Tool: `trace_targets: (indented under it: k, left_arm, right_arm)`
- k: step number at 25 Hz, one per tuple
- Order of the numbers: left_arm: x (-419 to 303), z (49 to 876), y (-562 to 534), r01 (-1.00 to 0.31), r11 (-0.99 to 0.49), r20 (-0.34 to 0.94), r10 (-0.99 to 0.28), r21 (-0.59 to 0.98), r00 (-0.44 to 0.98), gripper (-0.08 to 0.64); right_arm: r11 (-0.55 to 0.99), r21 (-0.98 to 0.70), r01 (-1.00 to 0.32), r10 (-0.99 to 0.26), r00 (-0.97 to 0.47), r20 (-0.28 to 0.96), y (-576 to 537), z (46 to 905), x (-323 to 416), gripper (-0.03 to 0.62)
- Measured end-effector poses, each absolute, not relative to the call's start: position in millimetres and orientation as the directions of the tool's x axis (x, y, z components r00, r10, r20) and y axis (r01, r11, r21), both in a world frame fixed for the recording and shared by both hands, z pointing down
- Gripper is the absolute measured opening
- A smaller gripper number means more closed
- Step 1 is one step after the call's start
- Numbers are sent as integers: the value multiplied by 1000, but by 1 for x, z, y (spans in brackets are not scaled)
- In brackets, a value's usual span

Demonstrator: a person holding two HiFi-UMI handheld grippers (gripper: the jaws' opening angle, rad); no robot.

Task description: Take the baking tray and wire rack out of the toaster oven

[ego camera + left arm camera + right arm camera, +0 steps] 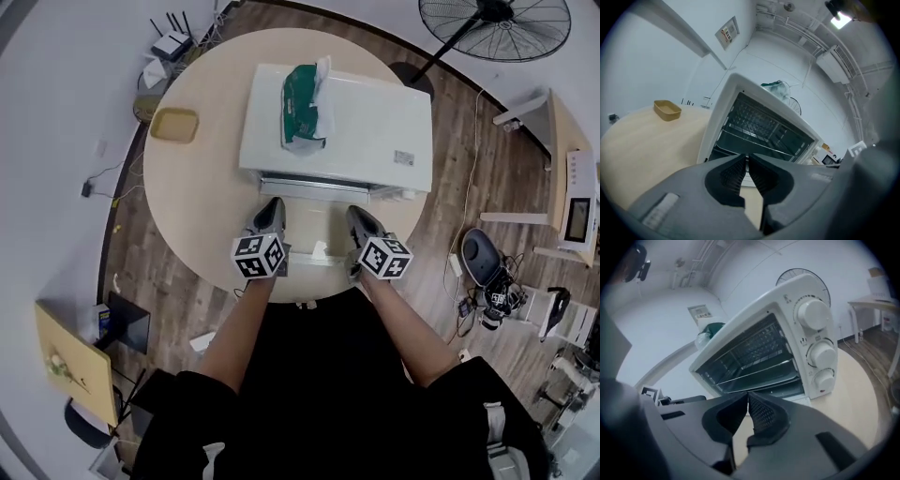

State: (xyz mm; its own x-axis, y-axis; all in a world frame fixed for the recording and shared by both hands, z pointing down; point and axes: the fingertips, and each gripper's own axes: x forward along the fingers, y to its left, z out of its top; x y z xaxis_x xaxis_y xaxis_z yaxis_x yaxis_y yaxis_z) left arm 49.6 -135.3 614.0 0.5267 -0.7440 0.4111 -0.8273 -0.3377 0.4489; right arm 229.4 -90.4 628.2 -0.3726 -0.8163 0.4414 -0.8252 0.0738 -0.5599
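- Both tongs are clenched on nothing. In the head view, the left gripper (272, 208) and right gripper (357, 217) sit side by side at centre frame, just below the toaster oven (375, 127).
- Only the gripper views look into the open oven. The wire rack (754, 372) spans the cavity, still inside.
- Under the rack lies a dark shelf, probably the baking tray (764, 382). It is hard to separate from the black interior.
- From above, the oven shows only its white top, with the cavity hidden.
- Three knobs (813, 314) appear in the right gripper view alone.
- A green-and-white bag (305, 108) lies on the oven top. Each gripper view shows only a sliver of it.
- A yellow dish (174, 125) sits on the round table (187, 211) at upper left. The right gripper view misses it.
- A fan (495, 28) is cut off at the top right edge.
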Motion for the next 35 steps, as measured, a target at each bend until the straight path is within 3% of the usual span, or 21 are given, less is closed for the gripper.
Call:
trace_targets:
  k: [4, 8, 11, 21, 35]
  left_arm:
    - [63, 628, -150, -757, -363, 399, -682, 543, 613, 30]
    - [62, 651, -163, -702, -270, 424, -638, 659, 643, 161]
    - [59, 667, -174, -676, -201, 450, -609, 709, 653, 202]
    - [84, 686, -196, -577, -111, 394, -626, 809, 673, 216]
    - [78, 703, -226, -508, 52, 396, -696, 860, 598, 221]
  right_arm:
    - [-114, -715, -690, -851, -303, 428, -100, 649, 241, 33]
    - [-153, -787, -597, -881, -279, 383, -110, 653, 249, 99]
    - [-183, -823, -537, -894, -257, 367, -118, 661, 252, 110]
    - [-219, -909, -355, -916, -247, 317, -153, 684, 253, 120]
    - [-244, -908, -339, -907, -251, 338, -180, 706, 271, 120]
